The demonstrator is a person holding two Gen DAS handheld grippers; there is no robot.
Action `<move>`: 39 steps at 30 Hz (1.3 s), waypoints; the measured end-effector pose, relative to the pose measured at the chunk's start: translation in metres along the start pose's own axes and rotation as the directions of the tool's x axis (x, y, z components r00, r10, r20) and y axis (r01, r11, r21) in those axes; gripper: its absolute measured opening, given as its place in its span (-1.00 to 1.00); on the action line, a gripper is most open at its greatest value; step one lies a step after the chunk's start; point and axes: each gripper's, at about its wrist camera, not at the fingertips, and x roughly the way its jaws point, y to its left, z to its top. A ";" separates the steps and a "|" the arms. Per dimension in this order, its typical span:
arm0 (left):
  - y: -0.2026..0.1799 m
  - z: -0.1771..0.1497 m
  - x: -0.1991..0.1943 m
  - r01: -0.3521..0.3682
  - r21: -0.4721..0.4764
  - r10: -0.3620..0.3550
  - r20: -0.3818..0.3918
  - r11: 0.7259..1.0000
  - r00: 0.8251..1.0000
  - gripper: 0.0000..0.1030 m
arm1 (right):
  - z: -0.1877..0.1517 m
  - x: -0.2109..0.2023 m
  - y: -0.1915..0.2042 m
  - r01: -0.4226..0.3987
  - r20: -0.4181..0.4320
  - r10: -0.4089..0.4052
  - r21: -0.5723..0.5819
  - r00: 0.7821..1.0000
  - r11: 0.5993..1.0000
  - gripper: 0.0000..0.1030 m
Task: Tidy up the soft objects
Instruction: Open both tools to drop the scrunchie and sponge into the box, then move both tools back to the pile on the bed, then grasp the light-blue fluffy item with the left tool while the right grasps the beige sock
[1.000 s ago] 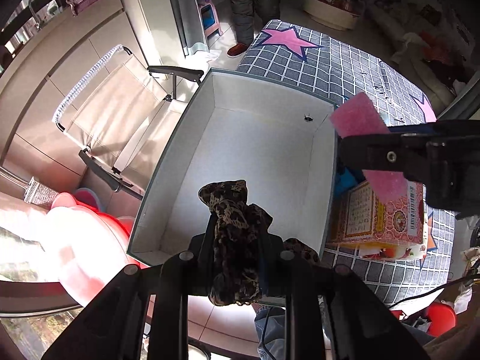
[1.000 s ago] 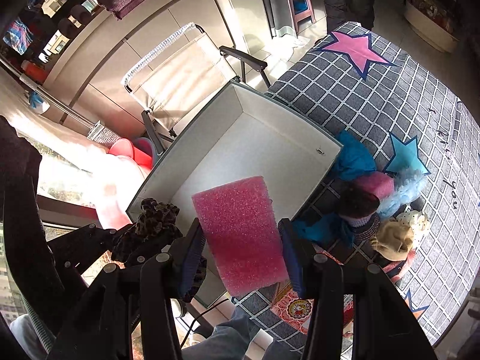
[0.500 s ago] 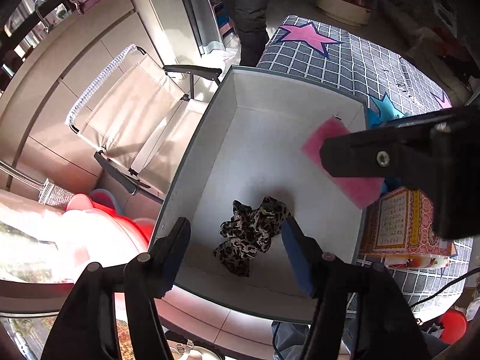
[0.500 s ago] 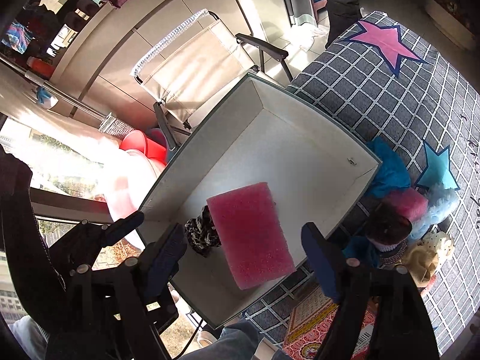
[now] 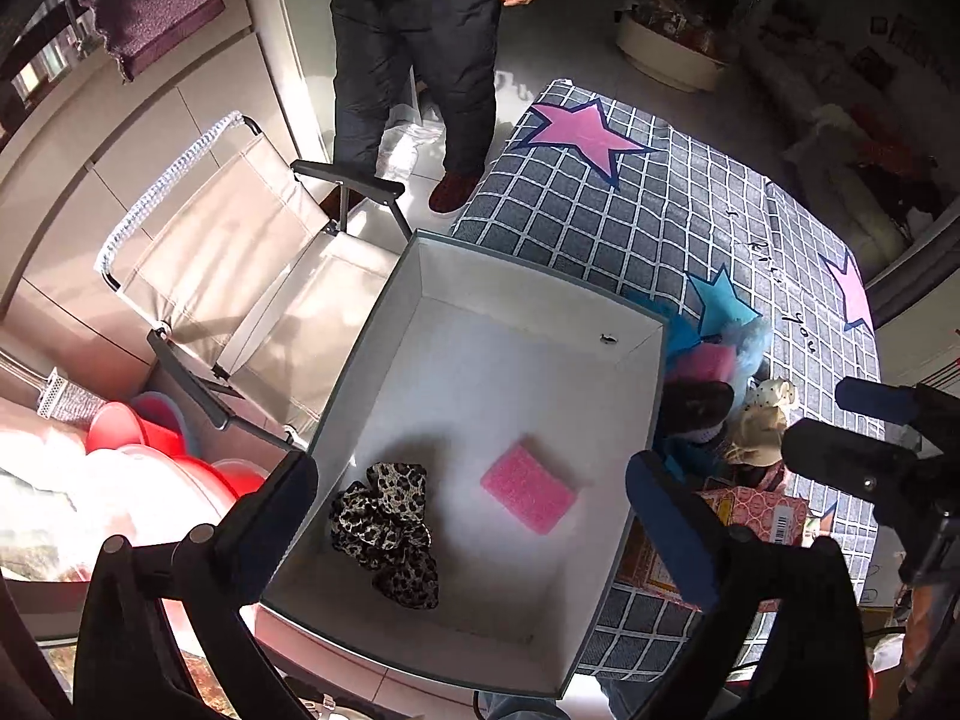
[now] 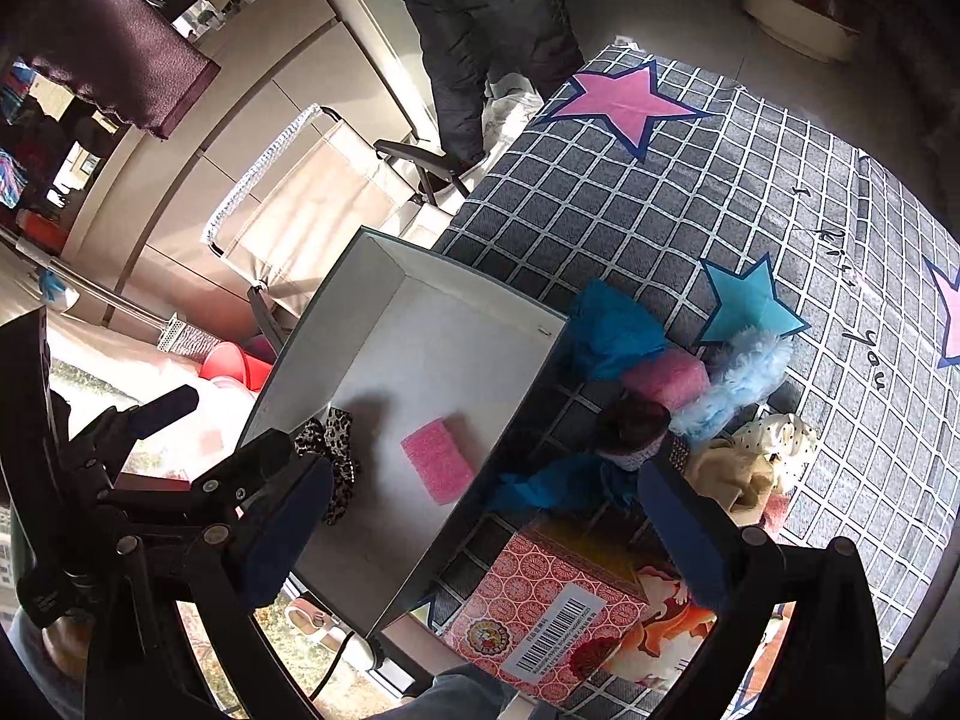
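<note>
A white open box sits at the edge of a checked star mat. Inside it lie a leopard-print cloth and a pink foam sponge, apart from each other. My left gripper is open and empty above the box. My right gripper is open and empty above the box's right wall. A pile of soft things lies right of the box: blue cloth, pink roll, fluffy blue piece, dark hat, beige hat.
A red patterned carton lies on the mat near me. A folding chair stands left of the box, red basins beside it. A person in dark trousers stands at the mat's far end.
Both grippers opened and rose. The leopard cloth and the pink sponge dropped into the box and now lie on its floor.
</note>
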 end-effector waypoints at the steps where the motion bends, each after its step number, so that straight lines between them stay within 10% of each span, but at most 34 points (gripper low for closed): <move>1: -0.002 0.000 -0.002 0.016 -0.001 -0.016 0.004 1.000 1.000 0.99 | -0.003 -0.005 -0.007 -0.002 0.010 0.002 0.020 1.000 1.000 1.00; 8: -0.026 -0.045 0.031 0.098 -0.010 -0.098 -0.188 0.995 0.977 0.99 | -0.060 -0.019 -0.105 0.077 0.017 -0.086 0.306 0.996 0.949 0.99; 15: -0.047 -0.044 0.032 0.149 -0.017 -0.150 -0.202 0.989 0.968 0.99 | -0.112 -0.011 -0.190 0.167 -0.097 -0.137 0.491 0.986 0.855 0.99; 32: -0.102 -0.001 0.038 0.103 0.037 -0.093 -0.210 0.994 0.973 0.99 | -0.048 0.107 -0.191 0.225 -0.253 -0.160 0.255 0.954 0.940 0.99; 39: -0.169 0.040 0.061 0.083 0.209 -0.040 -0.204 0.974 0.978 0.99 | -0.049 0.130 -0.210 0.326 -0.263 -0.272 0.192 0.926 0.926 0.99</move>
